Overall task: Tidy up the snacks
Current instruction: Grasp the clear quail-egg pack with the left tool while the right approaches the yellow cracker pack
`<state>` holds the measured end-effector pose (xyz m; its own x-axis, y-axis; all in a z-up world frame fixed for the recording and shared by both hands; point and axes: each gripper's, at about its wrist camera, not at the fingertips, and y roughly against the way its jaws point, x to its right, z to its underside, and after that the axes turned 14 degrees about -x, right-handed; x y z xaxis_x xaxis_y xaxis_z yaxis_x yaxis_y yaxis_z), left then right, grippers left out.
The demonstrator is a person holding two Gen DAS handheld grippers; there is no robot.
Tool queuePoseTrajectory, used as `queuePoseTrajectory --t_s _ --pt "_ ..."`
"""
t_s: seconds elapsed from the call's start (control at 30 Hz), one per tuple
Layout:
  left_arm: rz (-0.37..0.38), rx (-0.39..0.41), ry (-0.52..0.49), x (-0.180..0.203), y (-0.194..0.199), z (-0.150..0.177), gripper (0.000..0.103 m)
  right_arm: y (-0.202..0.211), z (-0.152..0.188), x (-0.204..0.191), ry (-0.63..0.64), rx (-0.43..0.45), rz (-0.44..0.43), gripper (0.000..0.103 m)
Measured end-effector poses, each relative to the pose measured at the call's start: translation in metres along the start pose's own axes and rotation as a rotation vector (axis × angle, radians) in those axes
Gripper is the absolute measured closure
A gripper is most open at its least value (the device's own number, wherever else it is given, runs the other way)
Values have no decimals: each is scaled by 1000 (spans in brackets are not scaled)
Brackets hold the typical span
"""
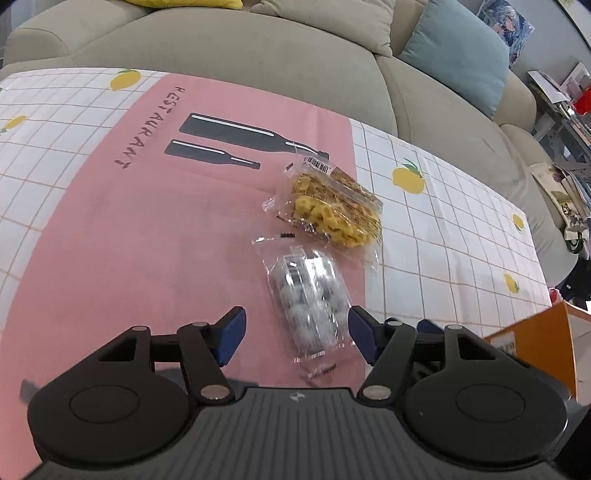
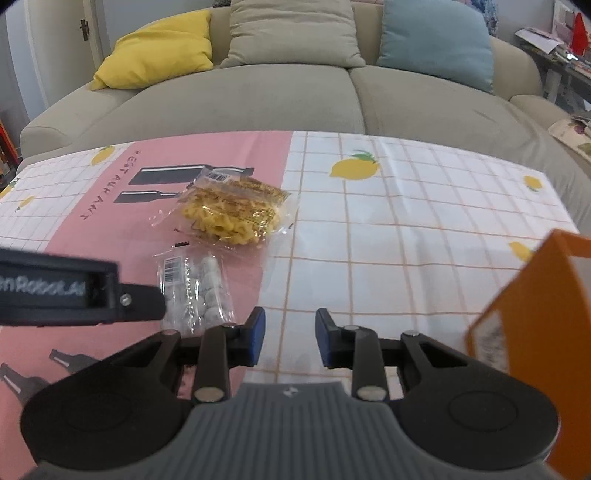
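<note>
1. A wide grey-beige fabric sofa (image 2: 258,96) fills the background behind the counter, with a yellow cushion (image 2: 159,50), a beige cushion (image 2: 291,33) and a pale blue cushion (image 2: 436,40) leaning on its backrest.
2. The counter is covered by a white checked tablecloth with lemon prints (image 2: 424,221), and a pink mat printed with dark bottles and the word "RESTAURANT" (image 1: 129,206) lies over its left part.
3. An orange cardboard box (image 2: 543,317) stands at the counter's right edge, close to the right tongs.
4. The left tongs (image 1: 295,336) hover low over the pink mat with the blue pads wide apart; the near end of the clear packet lies between them, not clamped.
5. The right tongs (image 2: 290,338) hang over the white cloth just right of the mat's edge, pads apart, holding nothing.
6. A clear plastic bag of yellow curly crisps (image 1: 332,206) lies on the mat's right edge, beyond the clear packet.
7. A clear plastic packet of small white-grey round sweets (image 1: 310,299) lies on the mat, its far end touching the crisp bag.
</note>
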<state>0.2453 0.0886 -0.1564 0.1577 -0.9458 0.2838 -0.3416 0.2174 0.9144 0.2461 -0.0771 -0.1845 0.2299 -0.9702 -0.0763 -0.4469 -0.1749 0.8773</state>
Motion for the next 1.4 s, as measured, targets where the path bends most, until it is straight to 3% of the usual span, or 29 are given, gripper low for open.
queuePoseTrajectory --t_s 0.33,0.57,0.67,0.9,1.07,1.2,1.23,1.4 --pt "-47 -18 -54 3 -21 -11 23 -19 4 -16 46 -12 -128 79" --pt "-129 -31 -126 18 -36 -13 25 -14 4 -7 85 -10 -69 79" --pt "-115 -19 -144 18 -35 -12 39 -13 3 -4 110 -9 -44 79" --pt "-149 -14 -86 -6 -23 -15 43 -12 -7 -8 146 39 -24 78" --pt "-163 -16 -57 -24 -20 -20 43 -21 -18 -23 210 60 -7 69" --pt "-153 -16 -54 -28 -19 -22 43 -33 -29 -28 217 64 20 69" --pt "-151 -16 -55 -29 -20 -22 43 -36 -32 -29 217 61 19 69" --pt "-146 -19 -58 -30 -20 -20 43 -42 -39 -29 213 50 1 98"
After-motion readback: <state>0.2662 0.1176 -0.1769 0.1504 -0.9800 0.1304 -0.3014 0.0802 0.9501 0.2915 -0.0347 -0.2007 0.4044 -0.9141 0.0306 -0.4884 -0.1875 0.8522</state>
